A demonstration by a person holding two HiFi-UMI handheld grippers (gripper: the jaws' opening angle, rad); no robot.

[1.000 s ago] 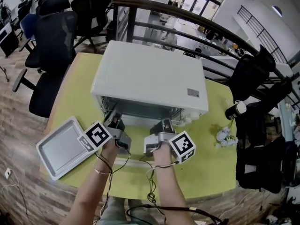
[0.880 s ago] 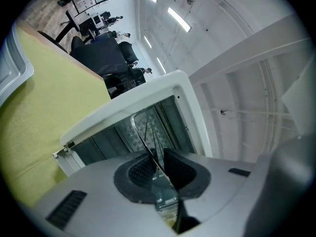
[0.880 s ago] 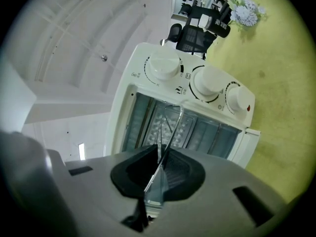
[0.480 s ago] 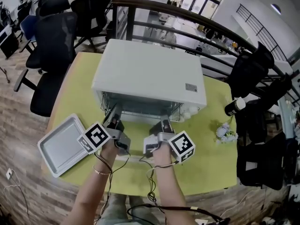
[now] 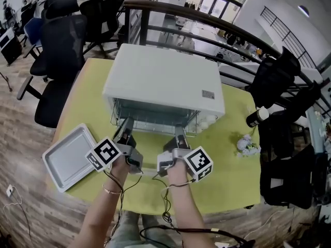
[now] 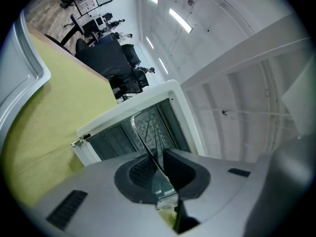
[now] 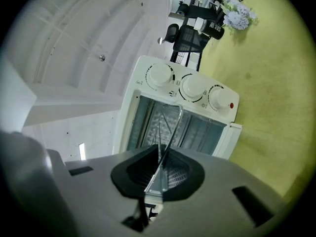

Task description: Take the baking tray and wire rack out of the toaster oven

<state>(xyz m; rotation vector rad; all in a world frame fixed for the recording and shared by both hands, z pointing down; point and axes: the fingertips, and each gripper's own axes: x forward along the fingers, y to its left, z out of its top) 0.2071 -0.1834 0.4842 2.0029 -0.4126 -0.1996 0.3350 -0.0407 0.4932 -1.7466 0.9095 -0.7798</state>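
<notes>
A white toaster oven [image 5: 165,81] stands open at the middle of the yellow-green table [image 5: 227,174]. Its wire rack [image 5: 153,122] sticks out of the front opening. My left gripper [image 5: 125,132] is shut on the rack's front wire at the left, and my right gripper [image 5: 178,135] is shut on it at the right. In the left gripper view the thin rack wire [image 6: 148,132] runs from the left gripper [image 6: 160,174] into the oven [image 6: 148,95]. The right gripper view shows the same: rack wire [image 7: 170,125], right gripper [image 7: 158,169], oven [image 7: 192,88]. The grey baking tray [image 5: 67,156] lies on the table's left front corner.
A small bunch of pale flowers [image 5: 247,144] lies right of the oven, and a dark bottle [image 5: 257,118] stands at the table's right edge. Black office chairs [image 5: 62,40] are at the left, and a dark railing [image 5: 207,19] runs behind the table.
Both grippers have drawn back from the oven toward me, and more of their jaws and the rack now shows in front of the opening. The tray has stayed put.
</notes>
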